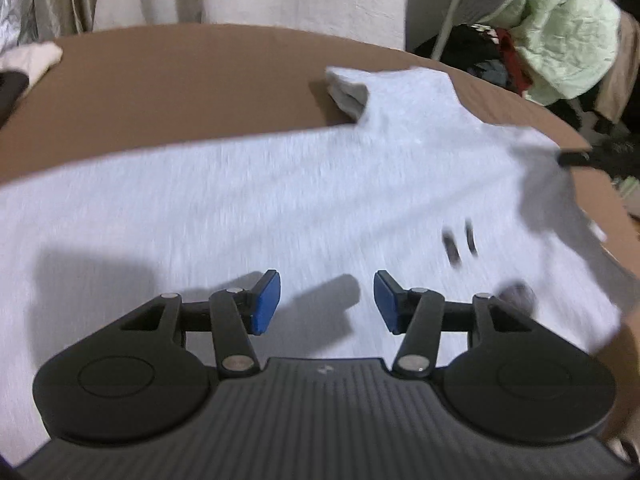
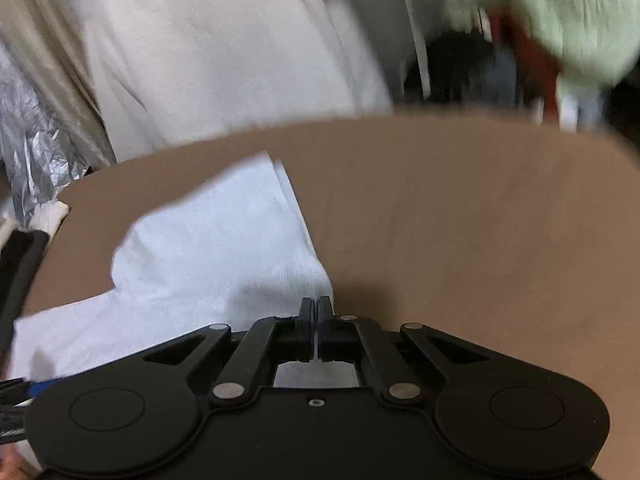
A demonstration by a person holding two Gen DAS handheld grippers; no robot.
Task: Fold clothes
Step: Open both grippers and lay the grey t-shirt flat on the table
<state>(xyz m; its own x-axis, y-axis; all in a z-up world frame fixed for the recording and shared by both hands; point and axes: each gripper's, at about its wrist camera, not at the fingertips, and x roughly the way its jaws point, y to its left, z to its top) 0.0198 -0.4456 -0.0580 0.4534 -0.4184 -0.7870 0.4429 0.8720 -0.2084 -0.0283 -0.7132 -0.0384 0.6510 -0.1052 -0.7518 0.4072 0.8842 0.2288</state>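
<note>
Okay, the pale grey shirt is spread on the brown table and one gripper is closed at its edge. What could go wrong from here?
1. The right gripper has its jaws closed at the edge of the pale grey cotton shirt; a thin pinch could slip.
2. The shirt's right side nears the edge of the brown table and could slide off.
3. The left gripper is open, so nothing anchors the cloth.

The shirt [image 1: 248, 200] was soft, matt grey knit cloth, lying on a bench [image 1: 180, 88] covered in smooth matt brown fabric. The left tool [image 1: 327, 302] looked like matt black plastic with blue rubbery pads [image 1: 266, 302] and shiny metal pins.
</note>
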